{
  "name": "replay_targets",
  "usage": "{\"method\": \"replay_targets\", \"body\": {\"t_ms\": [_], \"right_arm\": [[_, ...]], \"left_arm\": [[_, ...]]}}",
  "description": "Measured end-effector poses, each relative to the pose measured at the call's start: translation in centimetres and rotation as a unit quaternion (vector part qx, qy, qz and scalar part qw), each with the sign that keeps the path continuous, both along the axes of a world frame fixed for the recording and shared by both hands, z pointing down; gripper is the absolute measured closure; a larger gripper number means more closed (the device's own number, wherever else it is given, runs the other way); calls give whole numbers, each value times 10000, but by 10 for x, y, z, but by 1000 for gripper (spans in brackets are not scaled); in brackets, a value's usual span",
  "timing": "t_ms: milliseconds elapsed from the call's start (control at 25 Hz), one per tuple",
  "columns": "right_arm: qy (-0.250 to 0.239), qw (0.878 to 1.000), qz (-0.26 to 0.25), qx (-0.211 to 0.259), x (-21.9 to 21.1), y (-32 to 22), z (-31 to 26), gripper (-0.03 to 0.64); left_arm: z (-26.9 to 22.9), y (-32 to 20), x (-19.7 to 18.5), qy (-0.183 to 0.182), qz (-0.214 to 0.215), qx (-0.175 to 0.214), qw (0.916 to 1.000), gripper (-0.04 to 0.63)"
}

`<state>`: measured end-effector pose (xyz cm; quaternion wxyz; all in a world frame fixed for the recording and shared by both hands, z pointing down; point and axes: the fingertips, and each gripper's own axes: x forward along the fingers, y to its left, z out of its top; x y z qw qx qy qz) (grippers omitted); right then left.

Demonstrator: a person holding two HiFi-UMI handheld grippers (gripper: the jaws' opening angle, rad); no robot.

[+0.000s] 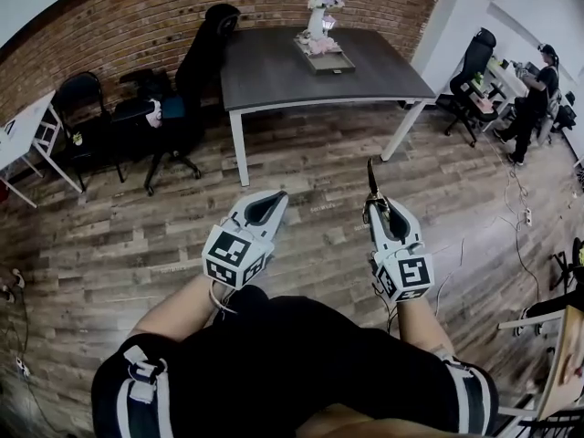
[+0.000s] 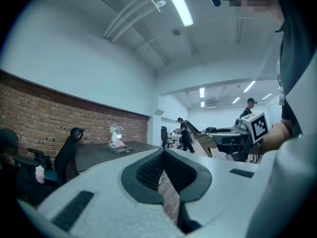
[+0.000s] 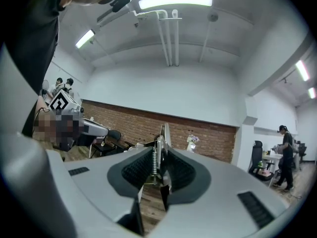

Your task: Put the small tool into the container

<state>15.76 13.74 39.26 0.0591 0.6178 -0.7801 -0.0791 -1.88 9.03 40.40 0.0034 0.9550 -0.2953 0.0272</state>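
The small tool point(image 1: 371, 180) is a thin metal pair of pliers with a spring, and it sticks out forward from my right gripper point(image 1: 376, 204). In the right gripper view the pads are shut on the tool point(image 3: 159, 152) at its spring, with the tip pointing up past the jaws. My left gripper point(image 1: 274, 200) hovers beside it over the floor, its jaws touching at the tips with nothing between them point(image 2: 163, 153). The container point(image 1: 326, 61), a shallow dark tray, lies on the far side of the dark table point(image 1: 274, 80), well ahead of both grippers.
A vase of flowers point(image 1: 321, 12) stands by the tray. Black office chairs point(image 1: 187, 89) sit left of the table before a brick wall. A white desk point(image 1: 23, 140) is at far left. A person point(image 1: 534, 99) works at desks far right. Cables lie on the wooden floor point(image 1: 301, 176).
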Motion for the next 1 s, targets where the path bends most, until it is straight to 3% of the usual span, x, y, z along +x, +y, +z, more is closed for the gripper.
{"method": "replay_targets", "body": {"t_ms": [120, 520, 760, 1000], "right_arm": [[-37, 9999, 83, -45, 7, -10, 1, 529], [146, 9994, 311, 22, 11, -54, 4, 529], [314, 9992, 214, -97, 11, -99, 10, 529], [409, 9987, 175, -238, -3, -161, 1, 529]], "left_arm": [[-2, -4, 9, -114, 208, 128, 9996, 586], [-7, -74, 12, -103, 272, 362, 9989, 586], [-2, -121, 21, -110, 285, 242, 9992, 586], [-7, -182, 3, 100, 139, 62, 9998, 586]]}}
